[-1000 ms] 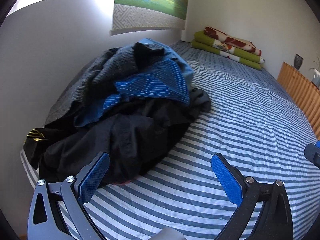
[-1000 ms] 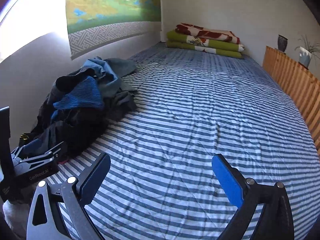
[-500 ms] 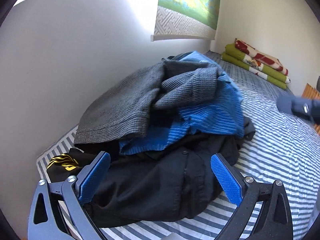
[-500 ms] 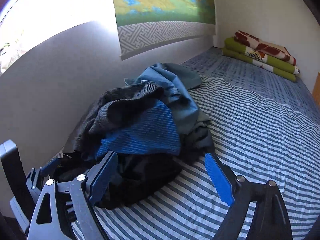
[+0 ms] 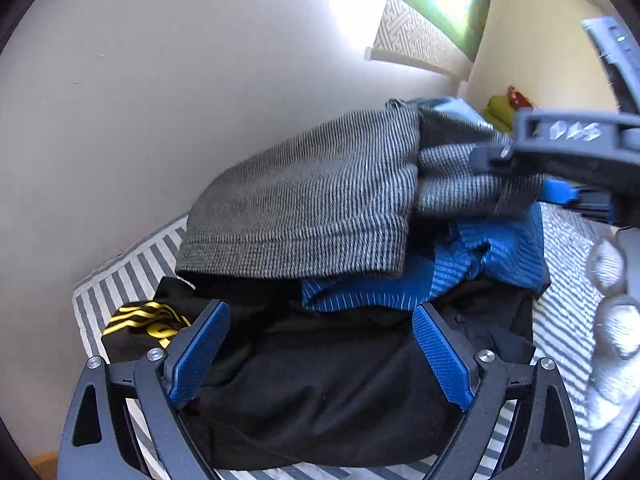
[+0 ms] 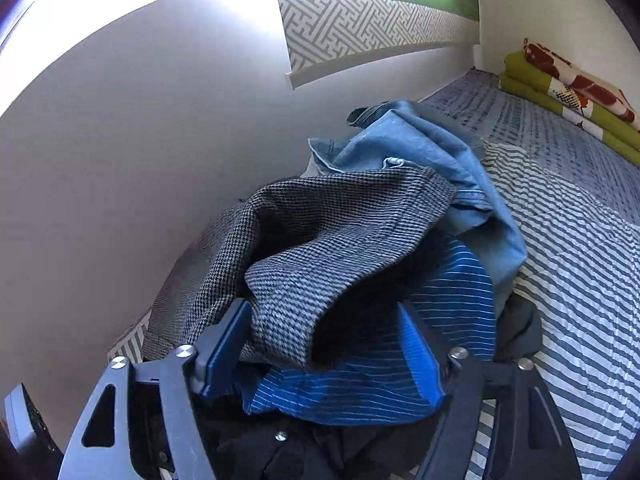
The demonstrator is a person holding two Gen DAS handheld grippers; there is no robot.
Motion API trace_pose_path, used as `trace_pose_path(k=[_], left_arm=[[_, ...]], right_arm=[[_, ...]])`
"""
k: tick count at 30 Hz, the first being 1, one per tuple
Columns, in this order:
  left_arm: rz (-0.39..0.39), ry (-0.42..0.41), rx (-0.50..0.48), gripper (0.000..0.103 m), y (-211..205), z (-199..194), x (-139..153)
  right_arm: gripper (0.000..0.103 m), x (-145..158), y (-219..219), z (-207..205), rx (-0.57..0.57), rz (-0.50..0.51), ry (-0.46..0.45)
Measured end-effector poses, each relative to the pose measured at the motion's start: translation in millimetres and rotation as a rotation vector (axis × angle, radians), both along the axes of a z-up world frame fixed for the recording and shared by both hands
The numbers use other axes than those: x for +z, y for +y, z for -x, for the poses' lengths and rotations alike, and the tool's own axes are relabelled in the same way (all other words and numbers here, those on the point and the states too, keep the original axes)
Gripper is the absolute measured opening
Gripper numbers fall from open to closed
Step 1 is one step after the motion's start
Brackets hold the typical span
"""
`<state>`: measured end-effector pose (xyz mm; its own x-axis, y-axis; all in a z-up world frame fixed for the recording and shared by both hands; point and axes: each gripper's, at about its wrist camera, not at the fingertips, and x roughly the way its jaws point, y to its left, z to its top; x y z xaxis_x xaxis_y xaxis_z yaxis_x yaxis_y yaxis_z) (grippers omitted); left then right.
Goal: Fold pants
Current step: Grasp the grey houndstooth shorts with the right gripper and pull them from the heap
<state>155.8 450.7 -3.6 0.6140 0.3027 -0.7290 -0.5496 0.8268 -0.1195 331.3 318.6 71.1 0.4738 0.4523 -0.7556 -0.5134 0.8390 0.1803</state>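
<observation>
A heap of clothes lies against the wall on the striped bed (image 6: 580, 264). On top are grey checked pants (image 5: 312, 200) (image 6: 320, 248), over a blue striped garment (image 5: 480, 256) (image 6: 452, 292) and a black one (image 5: 328, 392). My right gripper (image 6: 324, 308) (image 5: 560, 184) is closing around a fold of the grey pants; the fold and some blue striped cloth sit between its jaws, not clamped. My left gripper (image 5: 320, 312) hangs low over the black garment, jaws wide and narrowing a little, nothing gripped.
Light blue denim (image 6: 440, 160) lies at the far side of the heap. A black piece with a yellow print (image 5: 148, 320) pokes out at its left. The grey wall (image 6: 160, 140) runs close behind. Folded green blankets (image 6: 560, 92) sit at the bed's far end.
Both grippers have swung left from the bare bedding onto the heap. The right gripper's jaws have narrowed around the grey fold, and it now shows at the right of the left wrist view.
</observation>
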Motion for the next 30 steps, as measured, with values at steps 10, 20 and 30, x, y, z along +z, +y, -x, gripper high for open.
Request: trace_pose_path(k=[10, 20, 30], left_arm=[[-0.074, 0.001, 0.049, 0.085, 3.7, 11.9, 6.2], [-0.047, -0.065, 0.113, 0.082, 19.9, 34.5, 17.4], [-0.066, -0.107, 0.129, 0.082, 11.3, 48.2, 26.3]], right_arm=[[0.013, 23.7, 3.5, 20.4, -0.021, 0.046, -0.115], [0.007, 82.9, -46.6, 48.2, -0.101, 0.057, -0.294], [0.006, 168.3, -145.4, 99.8, -0.232, 0.035, -0.506]])
